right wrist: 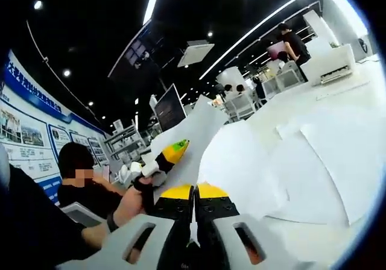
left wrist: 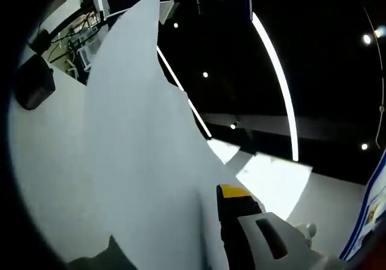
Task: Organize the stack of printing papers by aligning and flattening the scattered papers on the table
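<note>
- Holding sheets up off the table (right wrist: 362, 95): in the left gripper view a big white sheet (left wrist: 139, 161) fills the left and centre of the frame, raised against the dark ceiling. My read: lifted so its edges can be squared before it goes back down flat.
- Table runs across the right half of the right gripper view, white, with loose papers (right wrist: 338, 155) spread over it, overlapping and skewed, corners pointing different ways. Not aligned yet; task looks early to mid.
- Raised sheet is clean, unprinted, with a pointed corner at upper centre of the left gripper view and a curved right edge, so it is bowed, not flat.
- Left gripper (left wrist: 241, 205), bottom centre-right of its own view: one yellow-tipped jaw visible beside the sheet, the other hidden behind paper. Probably pinching it, but I cannot tell.
- Right gripper (right wrist: 194, 191), bottom centre of its view: yellow-tipped jaws pressed together; a thin paper edge may sit between them, too small to confirm.
- Left gripper is also visible centre-left in the right gripper view, held in a hand (right wrist: 129, 204) against a lifted sheet.
- Printer (right wrist: 335, 65) at upper right, far table edge.
</note>
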Available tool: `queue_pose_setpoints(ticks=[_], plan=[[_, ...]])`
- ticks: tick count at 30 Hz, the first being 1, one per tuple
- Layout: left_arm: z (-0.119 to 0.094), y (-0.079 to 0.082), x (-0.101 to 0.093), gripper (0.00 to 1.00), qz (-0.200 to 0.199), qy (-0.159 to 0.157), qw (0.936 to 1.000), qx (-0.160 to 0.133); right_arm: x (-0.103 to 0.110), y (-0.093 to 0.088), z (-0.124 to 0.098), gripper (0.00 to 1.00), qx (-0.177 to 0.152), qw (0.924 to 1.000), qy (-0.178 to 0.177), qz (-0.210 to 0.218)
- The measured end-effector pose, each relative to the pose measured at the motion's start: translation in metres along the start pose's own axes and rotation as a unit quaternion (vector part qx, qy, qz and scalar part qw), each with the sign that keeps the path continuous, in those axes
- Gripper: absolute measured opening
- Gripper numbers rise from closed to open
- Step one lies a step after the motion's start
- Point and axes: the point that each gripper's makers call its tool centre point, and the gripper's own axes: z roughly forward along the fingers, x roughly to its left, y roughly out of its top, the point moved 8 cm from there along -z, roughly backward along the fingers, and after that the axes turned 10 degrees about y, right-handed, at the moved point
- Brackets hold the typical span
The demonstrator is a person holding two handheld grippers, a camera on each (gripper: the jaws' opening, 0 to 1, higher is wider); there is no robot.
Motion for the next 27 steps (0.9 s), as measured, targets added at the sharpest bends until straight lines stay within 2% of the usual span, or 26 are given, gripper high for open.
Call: queue_pose_setpoints(ticks=[10, 21, 24, 27], plan=[[-0.0001, 0.0020, 0.0031, 0.18, -0.001, 0.000, 1.0000, -0.003, -0.0009, -0.0035, -0.0009, 0.00, 0.001, 1.0000, -0.003, 0.002], [-0.0014, -0.0003, -0.0020, 0.17, 0.002, 0.000, 1.0000, -0.006, -0.0001, -0.0095, 0.0006, 0.00, 0.005, 0.9999, -0.002, 0.011], [-0.0016, -0.0004, -0.0024, 0.15, 0.004, 0.000, 1.0000, -0.006, -0.0007, -0.0092, 0.0007, 0.00, 0.005, 0.9999, -0.002, 0.013], [-0.0014, -0.0010, -0.0010, 0.08, 0.017, 0.009, 0.9998, -0.007, -0.0010, -0.0078, 0.0001, 0.00, 0.003, 0.9999, -0.002, 0.012]])
